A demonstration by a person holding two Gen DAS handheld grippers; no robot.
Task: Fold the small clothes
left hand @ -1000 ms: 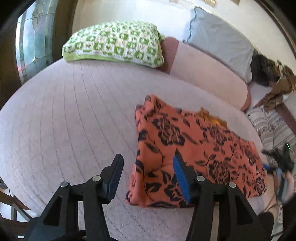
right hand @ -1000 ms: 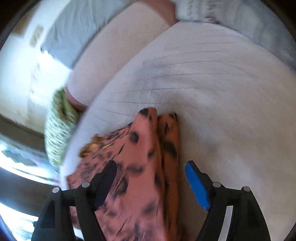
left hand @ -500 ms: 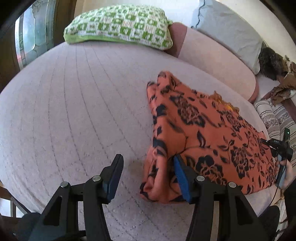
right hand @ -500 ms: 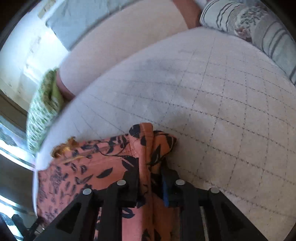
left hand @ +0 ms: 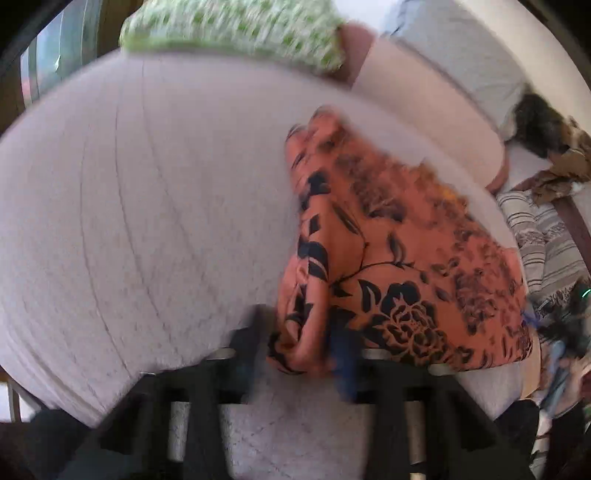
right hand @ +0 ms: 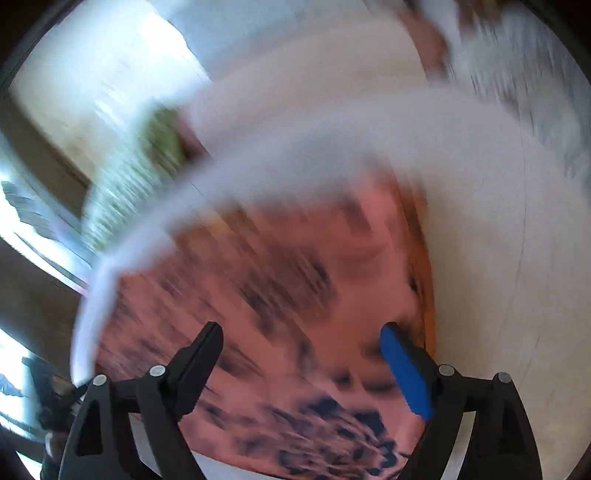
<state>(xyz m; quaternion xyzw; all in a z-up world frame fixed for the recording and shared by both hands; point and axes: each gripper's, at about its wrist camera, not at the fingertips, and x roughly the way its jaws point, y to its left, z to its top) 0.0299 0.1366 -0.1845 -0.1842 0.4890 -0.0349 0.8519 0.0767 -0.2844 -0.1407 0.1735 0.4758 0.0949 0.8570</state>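
Pinching the near-left corner of the orange floral garment (left hand: 399,258) lying on the bed (left hand: 147,203), the left hand-held gripper (left hand: 299,354) appears clenched; the right hand-held gripper (right hand: 301,354) hovers released; a one-sided pull may skew the fold.

A wide bed (left hand: 147,221) under a pale quilted cover is filling most of the left wrist view, with a pinkish bolster (left hand: 424,110) running along its far edge. A green-and-white checked pillow (left hand: 236,29) is lying at the head, and a grey pillow (left hand: 461,48) is leaning beside it against a cream wall (right hand: 92,92). Daylight is coming through a window (left hand: 48,70) at the left. A striped blanket (left hand: 535,236) is lying at the right.
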